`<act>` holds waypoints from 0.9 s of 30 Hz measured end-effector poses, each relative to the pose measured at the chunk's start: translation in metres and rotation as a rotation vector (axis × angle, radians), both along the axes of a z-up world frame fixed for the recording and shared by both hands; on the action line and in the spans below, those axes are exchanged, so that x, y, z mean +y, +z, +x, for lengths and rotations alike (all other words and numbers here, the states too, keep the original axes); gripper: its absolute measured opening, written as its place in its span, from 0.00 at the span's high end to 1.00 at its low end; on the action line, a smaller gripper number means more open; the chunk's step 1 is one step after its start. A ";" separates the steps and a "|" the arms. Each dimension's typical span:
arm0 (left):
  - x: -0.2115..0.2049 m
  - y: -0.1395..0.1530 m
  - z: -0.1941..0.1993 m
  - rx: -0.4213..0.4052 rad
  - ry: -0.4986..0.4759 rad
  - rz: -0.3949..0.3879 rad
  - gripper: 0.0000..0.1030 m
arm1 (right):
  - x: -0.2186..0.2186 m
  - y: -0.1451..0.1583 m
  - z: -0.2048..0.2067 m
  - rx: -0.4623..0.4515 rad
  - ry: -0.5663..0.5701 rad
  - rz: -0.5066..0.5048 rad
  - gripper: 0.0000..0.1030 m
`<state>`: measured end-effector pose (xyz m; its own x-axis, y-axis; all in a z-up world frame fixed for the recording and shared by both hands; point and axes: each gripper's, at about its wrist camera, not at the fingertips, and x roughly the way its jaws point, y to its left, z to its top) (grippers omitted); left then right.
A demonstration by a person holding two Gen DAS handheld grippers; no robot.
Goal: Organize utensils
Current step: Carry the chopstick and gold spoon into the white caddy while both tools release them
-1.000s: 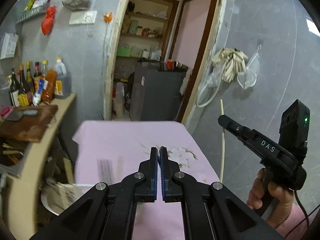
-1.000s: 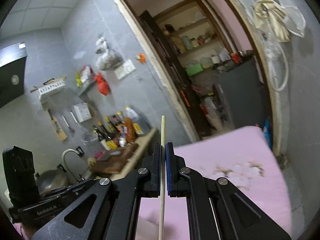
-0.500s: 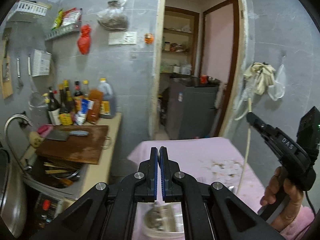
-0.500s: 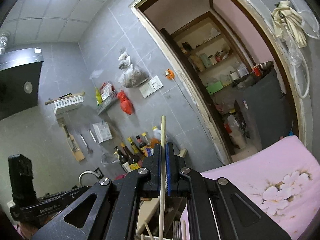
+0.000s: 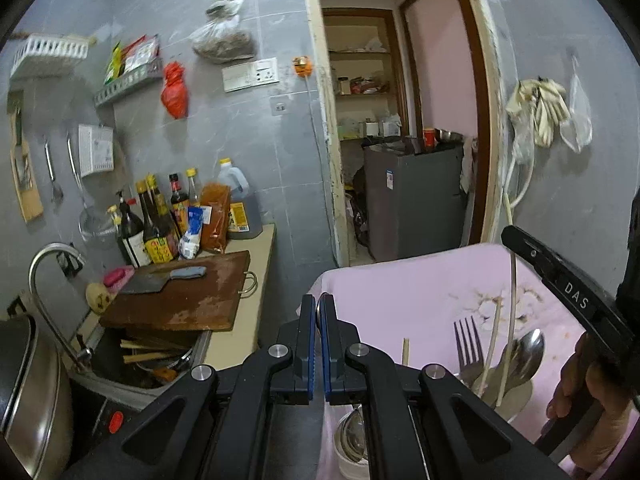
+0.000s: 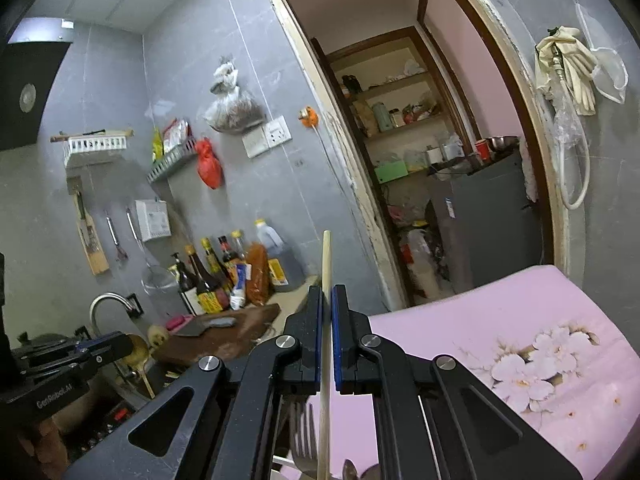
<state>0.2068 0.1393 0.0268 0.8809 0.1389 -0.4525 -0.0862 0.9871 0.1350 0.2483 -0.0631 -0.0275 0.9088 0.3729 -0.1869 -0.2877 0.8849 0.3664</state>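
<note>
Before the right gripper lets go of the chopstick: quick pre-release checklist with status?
1. Right gripper shut on the chopstick: ok, the stick is pinched between the pads.
2. Chopstick near upright: ok, it stands vertical in both views.
3. Lower end over the holder with the fork and spoon: ok, it drops among them; the tip itself is hidden.
4. Holder's rim and free room inside: cannot tell, the gripper bodies cover it.
5. Left gripper out of the way: ok, shut, empty, off to the left of the utensils.
6. Holder steady on the pink cloth: cannot tell, its base is not visible.
</note>
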 end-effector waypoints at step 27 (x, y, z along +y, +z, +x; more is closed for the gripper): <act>-0.004 -0.052 0.001 0.069 -0.070 -0.154 0.93 | 0.001 -0.035 -0.011 0.060 -0.028 -0.040 0.95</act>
